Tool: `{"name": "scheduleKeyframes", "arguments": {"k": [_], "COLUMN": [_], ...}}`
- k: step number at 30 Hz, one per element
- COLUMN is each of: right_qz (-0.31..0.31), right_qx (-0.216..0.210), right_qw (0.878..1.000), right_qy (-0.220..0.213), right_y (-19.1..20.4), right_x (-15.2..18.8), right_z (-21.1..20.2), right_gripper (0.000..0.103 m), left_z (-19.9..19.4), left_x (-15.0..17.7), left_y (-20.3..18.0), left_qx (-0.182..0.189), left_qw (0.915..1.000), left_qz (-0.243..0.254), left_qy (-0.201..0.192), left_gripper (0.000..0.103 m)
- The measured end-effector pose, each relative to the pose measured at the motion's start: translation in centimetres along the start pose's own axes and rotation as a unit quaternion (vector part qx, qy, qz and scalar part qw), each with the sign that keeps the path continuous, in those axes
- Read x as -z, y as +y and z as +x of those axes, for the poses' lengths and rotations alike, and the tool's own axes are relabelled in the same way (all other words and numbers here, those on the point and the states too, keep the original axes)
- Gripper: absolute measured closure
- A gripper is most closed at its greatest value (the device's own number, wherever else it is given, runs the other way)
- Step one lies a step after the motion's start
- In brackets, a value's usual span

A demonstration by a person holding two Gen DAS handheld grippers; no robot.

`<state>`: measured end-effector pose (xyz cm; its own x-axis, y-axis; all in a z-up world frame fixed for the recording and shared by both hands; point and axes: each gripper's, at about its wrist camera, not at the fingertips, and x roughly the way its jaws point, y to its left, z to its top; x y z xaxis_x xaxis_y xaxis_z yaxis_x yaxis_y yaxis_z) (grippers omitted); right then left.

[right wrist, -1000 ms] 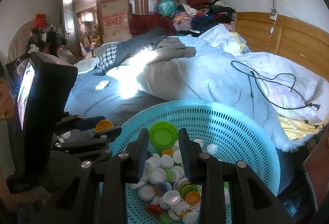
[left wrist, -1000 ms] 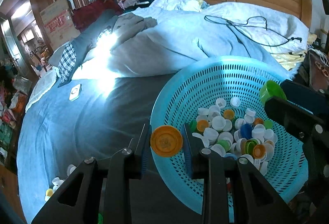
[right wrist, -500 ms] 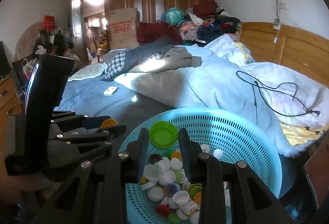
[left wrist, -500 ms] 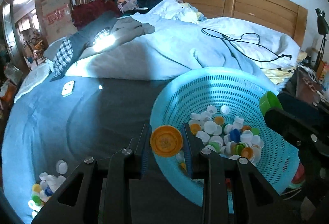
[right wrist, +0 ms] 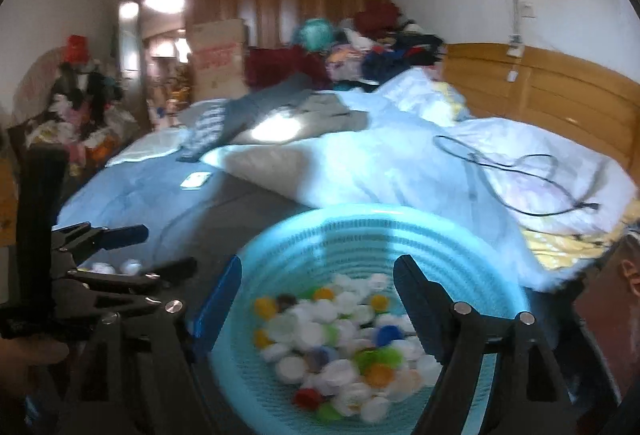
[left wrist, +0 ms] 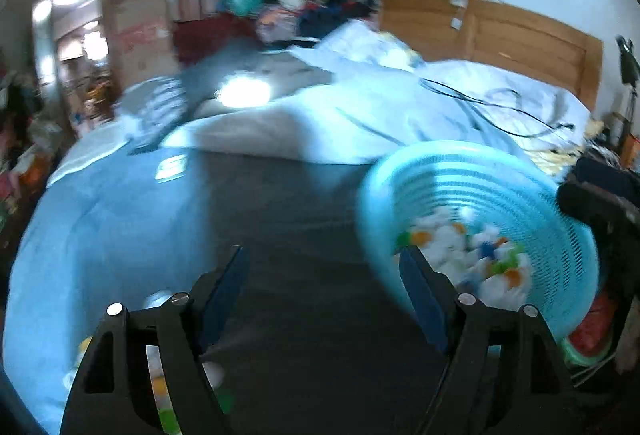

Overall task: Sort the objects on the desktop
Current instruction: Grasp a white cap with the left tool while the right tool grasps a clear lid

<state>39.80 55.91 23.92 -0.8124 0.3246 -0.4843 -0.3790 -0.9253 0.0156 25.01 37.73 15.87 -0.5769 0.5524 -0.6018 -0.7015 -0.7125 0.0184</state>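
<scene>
Each tool, left tool point(left wrist: 324, 293) and right tool point(right wrist: 318, 299), has matte black linkage arms, silver pivot screws and blue-faced fingers point(left wrist: 224, 287).

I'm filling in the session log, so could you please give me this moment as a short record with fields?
setting: a bed with rumpled bedding
left gripper: jaws wide apart, nothing between them
right gripper: jaws wide apart, nothing between them, over the basket
basket: turquoise, perforated, resting on the bed
basket contents: bottle caps, mostly white, some green, orange, blue, red
outside basket: loose caps on the sheet at lower left
image quality: motion-blurred
</scene>
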Motion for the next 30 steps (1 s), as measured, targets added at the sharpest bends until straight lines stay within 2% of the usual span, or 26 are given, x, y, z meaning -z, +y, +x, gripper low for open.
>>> {"name": "scheduleKeyframes", "arguments": {"k": [3, 5, 7, 10, 11, 13, 17, 20, 22, 24, 25, 28, 30], "right_qz": [-0.033, -0.052, -0.064, -0.095, -0.101, -0.113, -0.125, -0.132, -0.135, -0.134, -0.131, -0.124, -0.124], "right_qx": [-0.053, -0.086, -0.111, -0.154, -0.167, -0.188, -0.197, -0.196, -0.194, -0.196, -0.198, -0.204, -0.206], "right_qw": [0.998, 0.995, 0.991, 0.98, 0.976, 0.968, 0.964, 0.963, 0.962, 0.961, 0.961, 0.959, 0.958], "right_qy": [0.001, 0.013, 0.032, 0.08, 0.093, 0.119, 0.131, 0.132, 0.135, 0.139, 0.141, 0.151, 0.158], "right_y": [4.0, 6.6, 8.9, 13.0, 14.0, 15.6, 18.0, 19.5, 20.1, 20.6, 20.9, 21.8, 22.7], "right_x": [0.7, 1.4, 2.3, 3.8, 4.2, 5.0, 5.5, 5.2, 5.0, 4.8, 4.8, 4.4, 4.0], "right_z": [0.6, 1.4, 2.5, 5.1, 5.8, 7.1, 8.6, 9.2, 9.6, 10.5, 11.1, 13.2, 15.2], "right_gripper": [0.02, 0.02, 0.02, 0.02, 0.02, 0.024, 0.026, 0.026, 0.027, 0.031, 0.035, 0.051, 0.051], "left_z": [-2.8, -4.2, -5.1, -5.9, -5.8, -5.4, -3.6, -1.4, -1.2, -1.3, -1.3, -1.4, -2.1], "left_x": [4.1, 7.7, 11.2, 16.0, 17.2, 18.6, 18.3, 18.6, 18.7, 18.7, 18.9, 19.1, 19.2], "left_y": [6.8, 11.7, 16.2, 22.4, 23.9, 25.6, 25.5, 26.6, 27.2, 27.5, 27.7, 27.8, 27.6], "left_qx": [-0.038, -0.08, -0.134, -0.183, -0.183, -0.168, -0.135, -0.128, -0.121, -0.125, -0.132, -0.12, -0.115], "left_qw": [0.998, 0.9934, 0.9837, 0.965, 0.9603, 0.9566, 0.9672, 0.9654, 0.9652, 0.9656, 0.9651, 0.9667, 0.9691], "left_qz": [-0.051, -0.08, -0.111, -0.17, -0.19, -0.214, -0.193, -0.189, -0.199, -0.197, -0.194, -0.195, -0.188], "left_qy": [0.003, 0.017, 0.045, 0.08, 0.09, 0.105, 0.096, 0.127, 0.118, 0.114, 0.116, 0.114, 0.11], "left_gripper": [0.03, 0.03, 0.03, 0.03, 0.03, 0.03, 0.029, 0.029, 0.029, 0.043, 0.074, 0.076, 0.076]}}
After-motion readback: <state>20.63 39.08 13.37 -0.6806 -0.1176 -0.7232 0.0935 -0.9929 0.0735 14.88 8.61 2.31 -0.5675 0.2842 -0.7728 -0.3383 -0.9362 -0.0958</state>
